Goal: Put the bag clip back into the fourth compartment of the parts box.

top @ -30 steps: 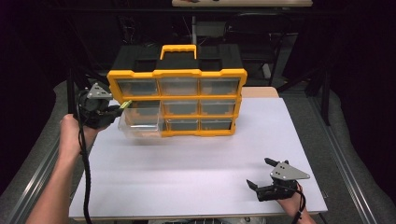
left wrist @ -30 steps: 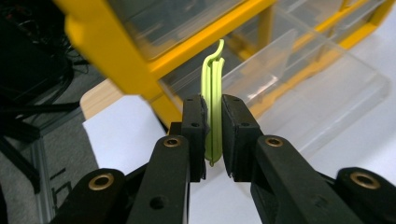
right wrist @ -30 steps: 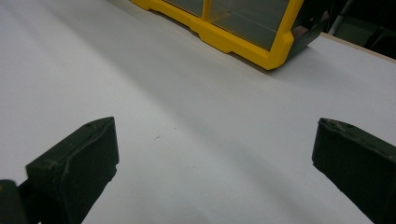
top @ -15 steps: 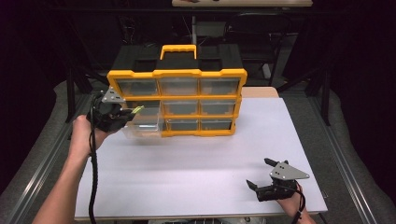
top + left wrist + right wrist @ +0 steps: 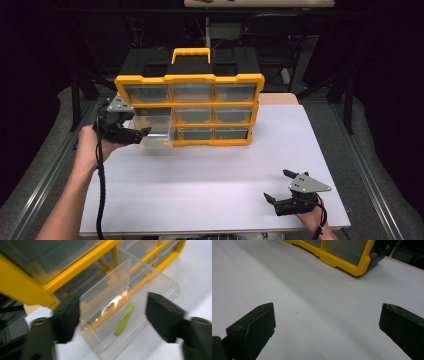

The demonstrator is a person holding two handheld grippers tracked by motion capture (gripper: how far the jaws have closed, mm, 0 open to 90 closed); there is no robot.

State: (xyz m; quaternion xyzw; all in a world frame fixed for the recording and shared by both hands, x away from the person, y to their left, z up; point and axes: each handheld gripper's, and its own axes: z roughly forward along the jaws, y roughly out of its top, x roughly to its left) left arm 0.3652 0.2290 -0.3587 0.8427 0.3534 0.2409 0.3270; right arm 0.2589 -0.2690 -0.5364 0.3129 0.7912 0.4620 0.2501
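Observation:
A yellow organiser (image 5: 190, 79) with clear drawers stands at the back of the white table. Its lower left drawer (image 5: 160, 135) is pulled out. A small green piece (image 5: 125, 318) lies flat on that drawer's floor (image 5: 155, 285). My left gripper (image 5: 140, 132) hovers at the drawer's left end. Its jaws (image 5: 112, 315) have just been opening and now stand wide, with the green piece lying loose in the drawer beyond them and no pad touching it. My right gripper (image 5: 277, 186) rests open near the table's front right, with only bare table between its fingers (image 5: 327, 322).
The white table top (image 5: 200, 180) stretches between the organiser and my right gripper. The organiser's yellow bottom corner (image 5: 342, 261) lies well ahead of the right gripper. Metal rails (image 5: 45, 175) run along both table sides, with dark floor beyond.
My left gripper moved right, from left of the organiser to the pulled-out drawer. The green piece at its tips now lies in the drawer and the jaws have opened. The right gripper stayed put.

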